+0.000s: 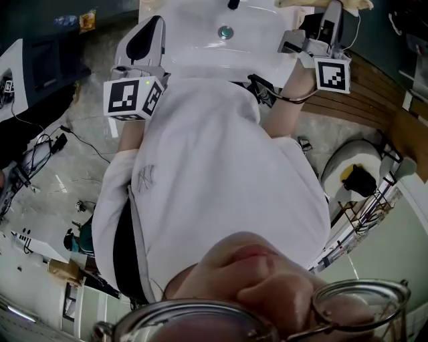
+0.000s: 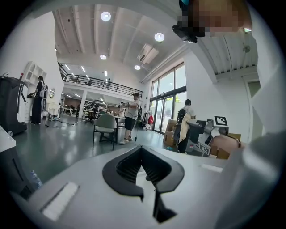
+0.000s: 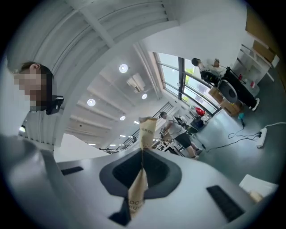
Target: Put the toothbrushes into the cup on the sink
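In the head view the white sink (image 1: 200, 50) with its round drain (image 1: 226, 31) lies at the top, beyond the person's white shirt. My right gripper (image 1: 332, 8) is raised over the sink's right side. It is shut on a toothbrush in a beige paper wrapper (image 3: 146, 129), which sticks out past the jaw tips (image 3: 143, 151); its end shows as a beige strip (image 1: 358, 4). My left gripper (image 1: 154, 25) hovers at the sink's left edge, pointing about level into the hall (image 2: 142, 150), jaws together with nothing between them. No cup is in view.
A white round fixture with a yellow and black thing on it (image 1: 354, 172) stands at the right, beside a wooden panel (image 1: 374, 100). Cables (image 1: 60, 143) trail on the floor at the left. A chair (image 2: 105, 126) and several people stand in the hall.
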Action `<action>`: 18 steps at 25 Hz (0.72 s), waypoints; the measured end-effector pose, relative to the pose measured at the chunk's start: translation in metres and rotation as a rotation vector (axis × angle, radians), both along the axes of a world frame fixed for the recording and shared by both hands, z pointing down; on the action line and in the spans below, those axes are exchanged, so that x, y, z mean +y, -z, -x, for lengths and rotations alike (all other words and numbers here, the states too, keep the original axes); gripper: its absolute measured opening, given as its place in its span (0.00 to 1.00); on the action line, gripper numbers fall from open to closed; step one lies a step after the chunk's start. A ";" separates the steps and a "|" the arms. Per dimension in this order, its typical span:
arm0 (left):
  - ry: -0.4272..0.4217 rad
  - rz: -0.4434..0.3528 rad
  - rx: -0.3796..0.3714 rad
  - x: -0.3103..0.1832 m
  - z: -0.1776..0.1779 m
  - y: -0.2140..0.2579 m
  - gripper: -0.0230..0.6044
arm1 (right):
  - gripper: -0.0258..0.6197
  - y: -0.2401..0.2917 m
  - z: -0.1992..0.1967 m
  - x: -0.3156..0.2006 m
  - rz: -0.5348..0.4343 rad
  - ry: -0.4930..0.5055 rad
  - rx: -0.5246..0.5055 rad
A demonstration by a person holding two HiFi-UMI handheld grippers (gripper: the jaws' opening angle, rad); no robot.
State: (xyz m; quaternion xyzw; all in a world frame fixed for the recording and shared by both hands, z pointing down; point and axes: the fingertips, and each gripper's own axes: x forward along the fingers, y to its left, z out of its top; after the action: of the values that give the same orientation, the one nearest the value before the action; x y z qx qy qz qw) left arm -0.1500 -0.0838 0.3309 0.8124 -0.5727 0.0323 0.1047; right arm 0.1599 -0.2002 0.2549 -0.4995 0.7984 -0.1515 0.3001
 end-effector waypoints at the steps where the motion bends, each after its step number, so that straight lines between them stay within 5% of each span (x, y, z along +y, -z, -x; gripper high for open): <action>1: -0.002 -0.002 0.002 0.000 0.001 0.000 0.05 | 0.06 0.004 0.006 0.000 -0.016 0.014 -0.016; 8: 0.026 -0.003 0.017 0.003 0.012 0.000 0.05 | 0.06 0.018 0.053 -0.013 -0.054 0.123 -0.059; 18: 0.150 0.019 0.028 0.008 0.058 -0.007 0.05 | 0.06 0.019 0.160 -0.046 -0.069 0.291 0.027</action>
State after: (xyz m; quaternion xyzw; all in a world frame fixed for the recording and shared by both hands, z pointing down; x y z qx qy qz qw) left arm -0.2076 -0.0754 0.3379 0.7664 -0.6304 0.0186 0.1224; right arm 0.0002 -0.2459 0.2359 -0.3698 0.8712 -0.1591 0.2810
